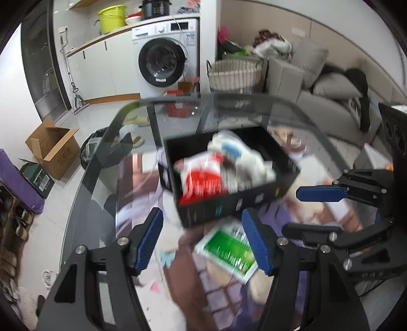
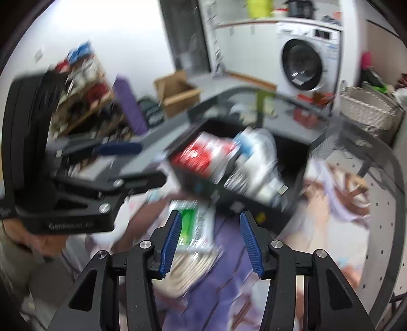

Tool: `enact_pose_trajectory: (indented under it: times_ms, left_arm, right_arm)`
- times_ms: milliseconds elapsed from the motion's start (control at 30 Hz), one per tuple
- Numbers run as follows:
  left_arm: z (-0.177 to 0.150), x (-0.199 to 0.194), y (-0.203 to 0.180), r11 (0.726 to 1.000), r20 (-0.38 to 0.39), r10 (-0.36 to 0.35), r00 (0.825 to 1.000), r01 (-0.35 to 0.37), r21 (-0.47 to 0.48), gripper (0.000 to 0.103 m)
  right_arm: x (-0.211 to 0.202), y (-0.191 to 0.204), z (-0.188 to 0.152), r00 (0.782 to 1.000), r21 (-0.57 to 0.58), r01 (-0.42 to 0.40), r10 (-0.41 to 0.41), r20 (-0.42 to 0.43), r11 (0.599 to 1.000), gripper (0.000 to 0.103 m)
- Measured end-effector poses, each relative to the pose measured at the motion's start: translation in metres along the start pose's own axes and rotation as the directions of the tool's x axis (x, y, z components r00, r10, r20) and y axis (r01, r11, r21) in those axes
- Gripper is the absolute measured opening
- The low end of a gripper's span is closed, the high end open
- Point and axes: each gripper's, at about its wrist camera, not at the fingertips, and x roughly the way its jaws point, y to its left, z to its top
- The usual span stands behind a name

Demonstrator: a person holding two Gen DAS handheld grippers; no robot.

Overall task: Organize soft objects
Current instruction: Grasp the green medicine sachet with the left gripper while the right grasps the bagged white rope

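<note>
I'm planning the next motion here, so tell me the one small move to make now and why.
Probably ease the right gripper forward and down onto the green-and-white packet. It lies on the glass table, outside the black bin that already holds other soft packs, and the jaws stand open around nothing, with the packet just ahead. Blur hides the exact gap.

Washer [image 1: 164, 59] far ahead of the left claw, slightly left; yellow bucket [image 1: 112, 18] and black cooker [image 1: 155, 8] on the counter above it, mop [image 1: 73, 84] leaning on the cabinets to its left. Wicker basket [image 1: 233, 73] ahead-right, then grey sofa [image 1: 328, 94] with cushions further right. Open carton [image 1: 54, 149] on the floor far left of the claw, purple mat [image 1: 17, 180] beyond it at the frame edge.
</note>
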Motion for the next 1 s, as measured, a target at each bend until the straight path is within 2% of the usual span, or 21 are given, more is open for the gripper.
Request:
enact_pose_trajectory:
  times_ms: [67, 200, 300, 433, 533, 667, 733, 800, 900, 967, 1000]
  left_arm:
    - [-0.01, 0.009, 0.001, 1.0, -0.041, 0.024, 0.999, -0.024, 0.016, 0.066]
    - [-0.017, 0.021, 0.009, 0.999, -0.093, 0.052, 0.994, -0.052, 0.001, 0.066]
    - [-0.015, 0.021, 0.011, 0.999, -0.094, 0.041, 0.995, -0.042, -0.015, 0.066]
    - [-0.015, 0.021, 0.008, 0.999, -0.092, 0.043, 0.995, -0.044, -0.006, 0.066]
    - [-0.018, 0.019, 0.009, 0.999, -0.088, 0.045, 0.995, -0.045, 0.001, 0.066]
    - [-0.017, 0.02, 0.01, 0.999, -0.089, 0.042, 0.995, -0.043, -0.009, 0.066]
    - [-0.017, 0.023, 0.009, 0.999, -0.095, 0.049, 0.994, -0.05, -0.005, 0.066]
    - [-0.015, 0.026, 0.009, 0.998, -0.103, 0.055, 0.993, -0.055, -0.003, 0.067]
    - [-0.011, 0.03, 0.009, 0.998, -0.109, 0.062, 0.992, -0.064, -0.014, 0.067]
    - [-0.01, 0.031, 0.009, 0.998, -0.111, 0.058, 0.992, -0.061, -0.021, 0.067]
    - [-0.009, 0.031, 0.007, 0.998, -0.11, 0.057, 0.992, -0.059, -0.019, 0.067]
  right_arm:
    - [0.009, 0.014, -0.01, 0.999, -0.04, 0.005, -0.006, -0.039, 0.999, 0.049]
    - [0.027, 0.013, -0.02, 0.99, -0.084, 0.119, -0.125, -0.072, 0.989, 0.049]
    - [0.035, 0.0, -0.021, 0.984, -0.048, 0.149, -0.153, -0.091, 0.988, 0.049]
    - [0.048, -0.002, -0.022, 0.978, -0.058, 0.17, -0.176, -0.117, 0.984, 0.049]
    - [0.058, 0.004, -0.024, 0.978, -0.087, 0.152, -0.163, -0.133, 0.984, 0.049]
    - [0.06, 0.019, -0.023, 0.988, -0.105, 0.028, -0.043, -0.145, 0.994, 0.048]
    - [0.055, 0.02, -0.024, 0.989, -0.089, 0.044, -0.057, -0.138, 0.995, 0.048]
    - [0.051, 0.017, -0.026, 0.987, -0.026, 0.035, -0.039, -0.155, 0.999, 0.048]
    - [0.055, 0.021, -0.038, 0.979, 0.087, -0.04, 0.056, -0.197, 0.995, 0.053]
    - [0.061, 0.036, -0.047, 0.973, 0.053, -0.021, 0.033, -0.23, 0.998, 0.062]
    - [0.06, 0.042, -0.051, 0.973, 0.036, -0.015, 0.023, -0.228, 0.999, 0.063]
